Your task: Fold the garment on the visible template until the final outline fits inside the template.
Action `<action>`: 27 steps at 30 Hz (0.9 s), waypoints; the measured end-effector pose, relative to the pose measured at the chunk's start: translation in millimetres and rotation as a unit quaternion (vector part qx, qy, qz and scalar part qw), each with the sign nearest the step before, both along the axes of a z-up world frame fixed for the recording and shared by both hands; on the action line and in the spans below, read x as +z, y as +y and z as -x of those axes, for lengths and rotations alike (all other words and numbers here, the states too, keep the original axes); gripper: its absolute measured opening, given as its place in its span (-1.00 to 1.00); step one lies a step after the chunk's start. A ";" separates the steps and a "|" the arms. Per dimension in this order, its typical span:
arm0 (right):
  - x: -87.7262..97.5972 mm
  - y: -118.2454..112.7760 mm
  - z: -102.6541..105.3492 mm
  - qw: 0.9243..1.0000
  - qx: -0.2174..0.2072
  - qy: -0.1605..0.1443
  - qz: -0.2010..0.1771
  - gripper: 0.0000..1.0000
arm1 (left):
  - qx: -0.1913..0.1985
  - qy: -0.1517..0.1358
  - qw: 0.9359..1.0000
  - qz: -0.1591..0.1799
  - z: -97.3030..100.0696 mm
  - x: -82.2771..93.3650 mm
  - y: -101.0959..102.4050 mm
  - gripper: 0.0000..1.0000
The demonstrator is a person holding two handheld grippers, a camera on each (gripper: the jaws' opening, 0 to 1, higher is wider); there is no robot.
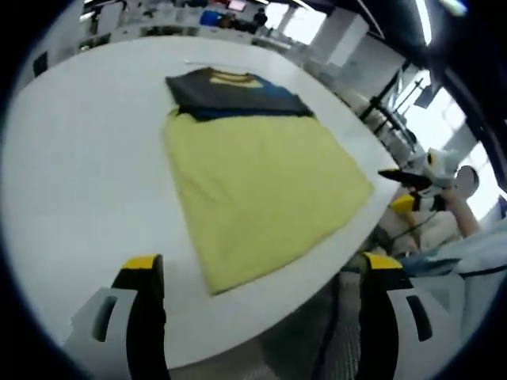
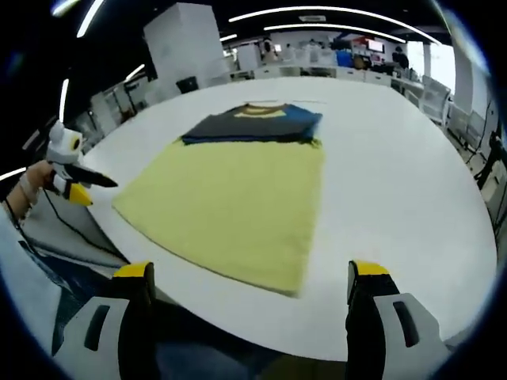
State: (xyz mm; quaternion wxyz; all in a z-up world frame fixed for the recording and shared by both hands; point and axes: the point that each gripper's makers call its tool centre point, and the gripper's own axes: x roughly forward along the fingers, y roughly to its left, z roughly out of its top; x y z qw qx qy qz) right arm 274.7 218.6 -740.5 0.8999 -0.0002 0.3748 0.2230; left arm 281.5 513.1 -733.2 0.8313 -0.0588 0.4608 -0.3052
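Observation:
A dark grey and blue garment (image 1: 234,93) (image 2: 255,123) with a yellow collar lies folded flat at the far end of a yellow sheet (image 1: 257,186) (image 2: 230,202) on the white table (image 1: 87,166) (image 2: 396,182). My left gripper (image 1: 261,263) stands open over the near table edge, apart from the sheet's near corner. My right gripper (image 2: 250,271) is open too, just short of the sheet's near edge, nothing between its jaws. In the right gripper view the left gripper (image 2: 70,180) shows at the left, held in a hand. The right gripper (image 1: 418,184) appears off the table's right edge in the left gripper view.
The table is wide and bare around the cloth. Past its far edge stand desks, chairs and shelves (image 2: 348,59). A person's light sleeve (image 1: 467,261) and dark floor (image 1: 317,332) lie below the near edge. A black stand (image 1: 388,99) rises beside the table.

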 end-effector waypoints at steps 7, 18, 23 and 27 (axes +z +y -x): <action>-3.8 -2.3 -2.5 1.000 -0.010 0.002 -0.002 1.00 | 0.006 0.008 1.000 0.002 0.9 -5.2 0.7 0.99; -12.3 -1.7 -4.4 1.000 -0.015 0.010 -0.008 0.99 | 0.021 0.009 1.000 0.014 1.1 -7.6 0.5 0.99; -16.6 1.7 -2.9 1.000 -0.007 0.018 -0.014 0.99 | 0.032 0.006 0.999 0.023 -0.8 -6.4 -0.5 0.96; -18.2 3.1 -4.4 1.000 -0.005 0.015 -0.014 0.97 | 0.037 0.008 0.999 0.024 0.5 -6.7 -0.9 0.77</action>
